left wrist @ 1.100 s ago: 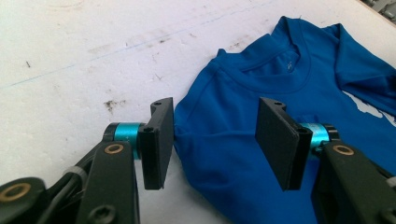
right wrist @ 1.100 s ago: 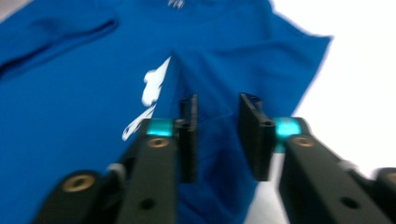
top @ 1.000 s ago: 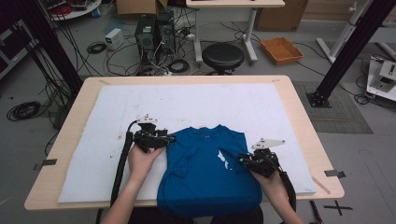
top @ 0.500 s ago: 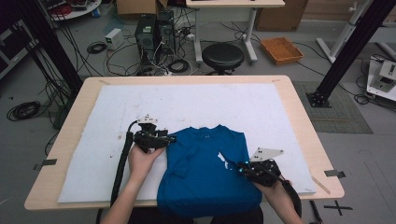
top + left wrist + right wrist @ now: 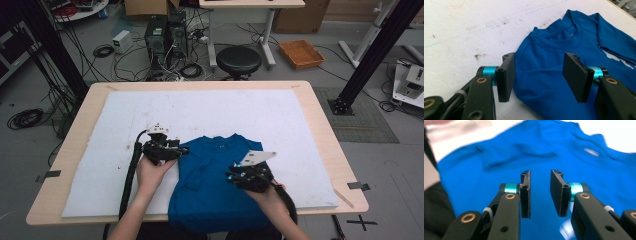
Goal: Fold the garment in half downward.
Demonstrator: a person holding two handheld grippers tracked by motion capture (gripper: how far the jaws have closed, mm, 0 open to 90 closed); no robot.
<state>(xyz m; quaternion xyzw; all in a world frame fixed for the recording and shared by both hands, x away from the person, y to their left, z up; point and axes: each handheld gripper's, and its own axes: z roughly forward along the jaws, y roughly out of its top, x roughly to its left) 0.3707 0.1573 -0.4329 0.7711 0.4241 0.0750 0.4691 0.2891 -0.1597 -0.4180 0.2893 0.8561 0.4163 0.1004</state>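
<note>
High view: right gripper (image 5: 233,176) jaws just opening, empty, moved onto blue cotton t-shirt (image 5: 212,185); left gripper (image 5: 183,149) wide, empty; fold released.

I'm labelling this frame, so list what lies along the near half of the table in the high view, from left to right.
Bare white mat → left gripper, jaws open at the shirt's left edge → blue T-shirt → right gripper, jaws apart over the shirt → bare white mat again → wooden table edge.
</note>
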